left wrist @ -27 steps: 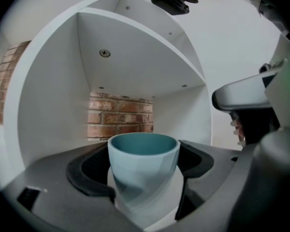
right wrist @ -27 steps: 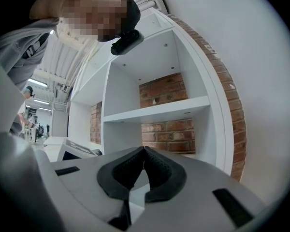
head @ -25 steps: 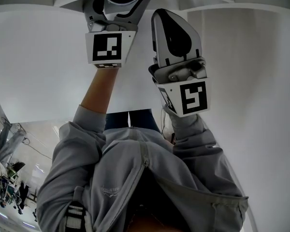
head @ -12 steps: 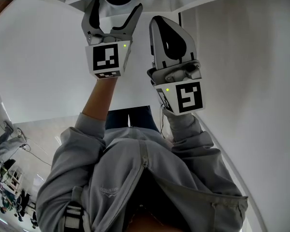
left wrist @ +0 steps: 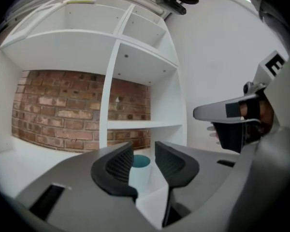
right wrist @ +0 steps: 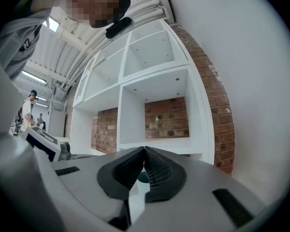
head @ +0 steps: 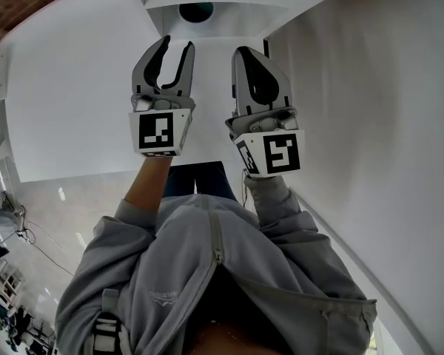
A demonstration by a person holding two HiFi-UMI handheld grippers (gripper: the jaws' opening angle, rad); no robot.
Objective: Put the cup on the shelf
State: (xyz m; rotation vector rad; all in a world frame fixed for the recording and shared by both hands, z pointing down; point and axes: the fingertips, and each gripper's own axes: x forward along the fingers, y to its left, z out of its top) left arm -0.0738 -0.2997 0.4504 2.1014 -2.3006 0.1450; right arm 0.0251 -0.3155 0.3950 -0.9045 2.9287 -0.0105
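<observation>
Left gripper [head: 176, 47] fingers closing, empty; right gripper [head: 249, 55] fingers together.

Matt plastic, painted board, rough brick, soft cloth

The right gripper [right wrist: 144, 151] has a smooth, matt grey plastic shell and black ribbed pads [right wrist: 158, 169]. Ahead of it, the shelf [right wrist: 130, 112] is smooth white painted board, the cup [head: 196, 11] on it looks smooth, and the brick wall [right wrist: 166, 117] beyond is rough and matt. Behind the gripper, the jacket [head: 207, 272] is soft grey cloth.

We see bright, even light on the white shelf [left wrist: 112, 81], faint shadows, heavy fisheye bending and black vignetted corners.
</observation>
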